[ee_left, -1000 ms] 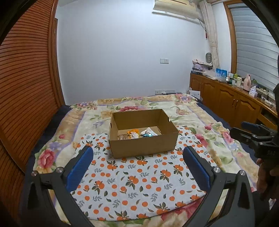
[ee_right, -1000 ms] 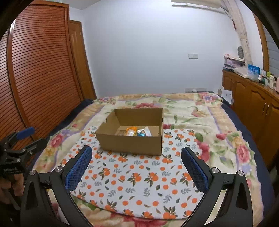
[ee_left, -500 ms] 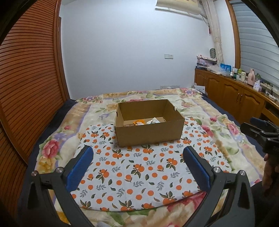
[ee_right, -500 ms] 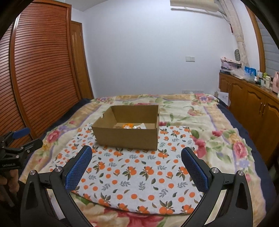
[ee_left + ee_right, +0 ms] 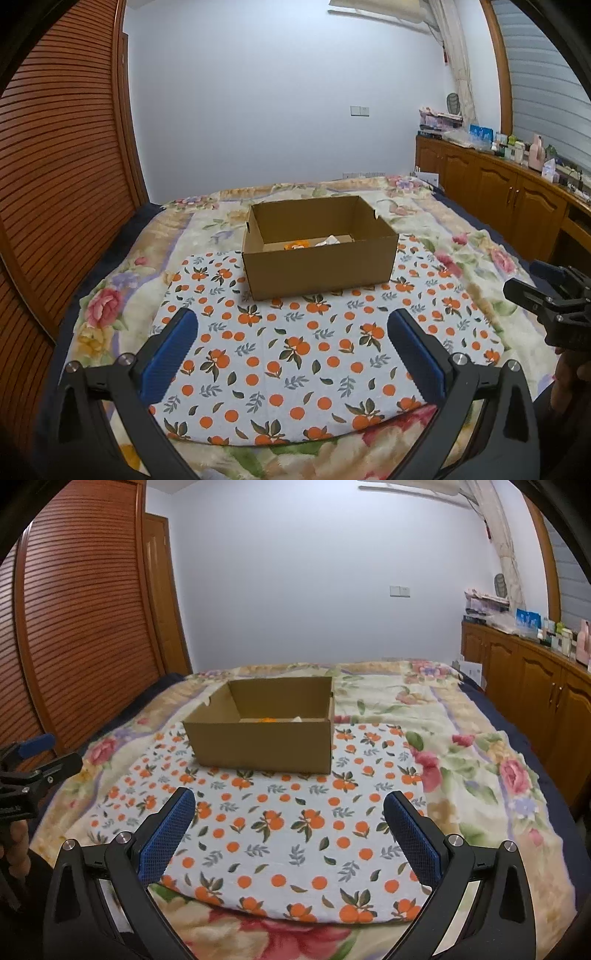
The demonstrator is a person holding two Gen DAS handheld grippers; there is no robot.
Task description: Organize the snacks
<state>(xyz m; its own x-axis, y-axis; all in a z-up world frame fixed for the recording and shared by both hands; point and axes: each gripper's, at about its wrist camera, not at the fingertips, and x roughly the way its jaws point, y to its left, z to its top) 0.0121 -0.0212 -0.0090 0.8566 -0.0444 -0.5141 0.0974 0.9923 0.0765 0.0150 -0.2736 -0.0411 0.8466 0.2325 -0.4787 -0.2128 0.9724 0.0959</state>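
An open cardboard box (image 5: 319, 266) stands on an orange-print cloth (image 5: 295, 354) on the bed; it also shows in the right wrist view (image 5: 264, 744). Inside it, an orange snack packet (image 5: 295, 244) and a white packet (image 5: 328, 240) peek above the front wall; the orange packet (image 5: 267, 720) barely shows in the right wrist view. My left gripper (image 5: 291, 332) is open and empty, well short of the box. My right gripper (image 5: 290, 812) is open and empty, also well back from the box.
The floral bedspread (image 5: 461, 738) covers the bed. A slatted wooden wardrobe (image 5: 62, 177) runs along the left. Wooden cabinets (image 5: 517, 199) with bottles on top line the right wall. Each gripper shows at the edge of the other's view.
Both grippers have drawn back and lowered, so the box looks farther off and its contents are mostly hidden behind the front wall. Both stay open and empty.
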